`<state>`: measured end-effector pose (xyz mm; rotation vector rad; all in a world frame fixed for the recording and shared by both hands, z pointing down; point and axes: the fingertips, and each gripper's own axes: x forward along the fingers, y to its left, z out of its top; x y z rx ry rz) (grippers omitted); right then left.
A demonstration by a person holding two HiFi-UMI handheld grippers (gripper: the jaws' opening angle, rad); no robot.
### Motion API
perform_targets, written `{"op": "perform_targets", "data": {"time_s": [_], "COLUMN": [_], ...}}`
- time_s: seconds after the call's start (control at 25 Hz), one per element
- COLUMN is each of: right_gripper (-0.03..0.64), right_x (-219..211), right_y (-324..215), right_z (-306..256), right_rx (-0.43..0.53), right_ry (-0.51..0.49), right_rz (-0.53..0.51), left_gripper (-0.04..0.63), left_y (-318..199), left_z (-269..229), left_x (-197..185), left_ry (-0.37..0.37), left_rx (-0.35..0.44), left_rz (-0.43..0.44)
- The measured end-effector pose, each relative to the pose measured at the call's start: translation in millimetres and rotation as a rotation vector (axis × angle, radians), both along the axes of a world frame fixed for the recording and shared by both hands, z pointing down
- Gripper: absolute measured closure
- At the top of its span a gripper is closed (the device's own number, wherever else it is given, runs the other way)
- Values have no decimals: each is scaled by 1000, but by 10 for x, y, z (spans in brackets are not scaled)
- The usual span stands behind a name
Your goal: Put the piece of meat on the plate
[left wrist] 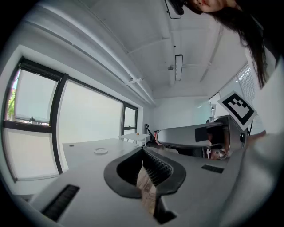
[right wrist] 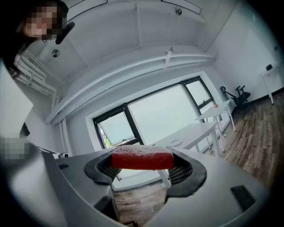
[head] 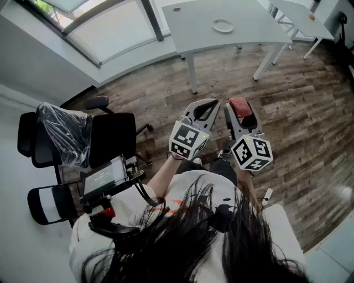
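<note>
My right gripper (head: 241, 110) is shut on a red, block-shaped piece of meat (head: 239, 105). In the right gripper view the meat (right wrist: 142, 158) spans the gap between both pads of that gripper (right wrist: 144, 163). The white plate (head: 223, 25) lies far ahead on a grey table (head: 193, 33), small in the right gripper view (right wrist: 176, 142) and the left gripper view (left wrist: 101, 150). My left gripper (head: 207, 103) is held beside the right one, over the wooden floor. Its jaws (left wrist: 143, 150) are shut with nothing between them.
Black office chairs (head: 108, 138) stand at the left, one wrapped in plastic (head: 63, 135). A small screen on a rig (head: 104, 176) sits by the person's left side. A second white table (head: 310, 19) with a small orange thing (head: 312, 16) stands at the far right.
</note>
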<state>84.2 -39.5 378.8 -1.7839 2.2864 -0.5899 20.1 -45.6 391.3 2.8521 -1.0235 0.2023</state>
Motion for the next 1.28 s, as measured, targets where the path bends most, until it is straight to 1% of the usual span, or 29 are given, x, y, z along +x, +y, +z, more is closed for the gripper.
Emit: {"op": "perform_targets", "data": {"time_s": [0.12,0.32,0.92,1.08,1.28], "right_gripper": [291,291,291,291,291], "right_x": [-12,14,-129,-174,-176], "right_y": [-2,-1,-39,-72,-140], "right_z": [21,32,129,159,185], "right_rx": [-1,-1,-33,-49,-60], "right_ry": [-7,-57,-36,-28,-20], "right_rz": [-5,-1,19,22,18], "left_gripper": [589,589,589,589,589], "left_y": [-6,-2,-54,-130,-213], "left_z": [5,21,91,107,143], "left_x": [-2,15,-151,-213,-187], "left_ry": [11,8,-3,11,26], "left_rx": [2,-1,1,-13,-34], "left_rz": [-9,-2,12,6,11]}}
